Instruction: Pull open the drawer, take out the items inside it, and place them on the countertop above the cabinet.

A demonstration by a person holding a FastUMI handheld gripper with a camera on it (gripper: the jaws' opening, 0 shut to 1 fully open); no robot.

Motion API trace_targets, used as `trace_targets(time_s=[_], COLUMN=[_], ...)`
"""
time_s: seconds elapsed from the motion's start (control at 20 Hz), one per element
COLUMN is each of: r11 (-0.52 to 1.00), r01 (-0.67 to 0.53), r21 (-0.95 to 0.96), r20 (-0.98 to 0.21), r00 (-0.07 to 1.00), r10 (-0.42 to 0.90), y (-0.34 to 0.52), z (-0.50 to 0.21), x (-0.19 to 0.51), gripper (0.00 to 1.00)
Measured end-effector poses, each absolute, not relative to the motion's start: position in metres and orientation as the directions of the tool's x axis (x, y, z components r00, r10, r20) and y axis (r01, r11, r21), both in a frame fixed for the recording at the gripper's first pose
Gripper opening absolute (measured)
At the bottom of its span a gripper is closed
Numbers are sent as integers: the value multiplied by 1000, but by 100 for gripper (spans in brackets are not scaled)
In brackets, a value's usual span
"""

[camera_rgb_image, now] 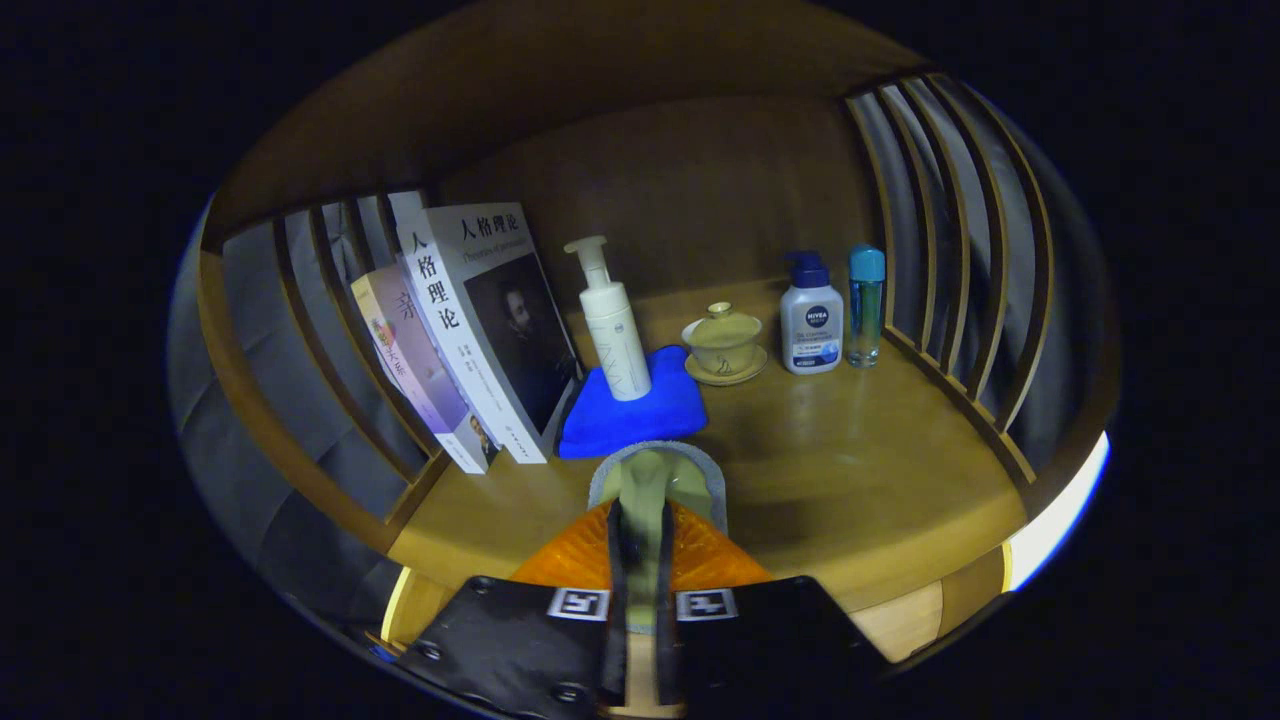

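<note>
While claw grips cloth (grey-edged), over wooden countertop, slatted sides.

books: two softcover books standing upright, leaning against the wooden slatted side rail
pump bottle: white foam pump bottle standing on a folded blue cloth
cup: yellowish lidded ceramic tea cup on a saucer
lotion: white bottle with dark blue pump cap
small bottle: clear bottle with teal cap, just beside the lotion
</note>
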State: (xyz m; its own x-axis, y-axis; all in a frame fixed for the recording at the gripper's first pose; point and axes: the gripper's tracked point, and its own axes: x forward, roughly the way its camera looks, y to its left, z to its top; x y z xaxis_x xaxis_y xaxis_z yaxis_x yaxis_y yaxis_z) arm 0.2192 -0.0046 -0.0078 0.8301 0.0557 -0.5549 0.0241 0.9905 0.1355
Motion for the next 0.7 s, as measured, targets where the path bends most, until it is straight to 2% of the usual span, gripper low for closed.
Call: trace_targets(time_s=[0.15, 0.2, 0.3, 0.4, 0.7], r11=[994, 995, 997, 998, 1000], r01=[16, 11, 6, 0, -29], r21=[110, 100, 83, 58, -1], r20=[-549, -545, -523, -451, -342], r00=[835, 837, 851, 892, 939], r10=[48, 45, 38, 26, 27], y=[-2, -3, 0, 1, 15], z=[-15, -15, -13, -1, 29], x=[226, 225, 223, 221, 171], gripper=[21, 28, 64, 100, 98])
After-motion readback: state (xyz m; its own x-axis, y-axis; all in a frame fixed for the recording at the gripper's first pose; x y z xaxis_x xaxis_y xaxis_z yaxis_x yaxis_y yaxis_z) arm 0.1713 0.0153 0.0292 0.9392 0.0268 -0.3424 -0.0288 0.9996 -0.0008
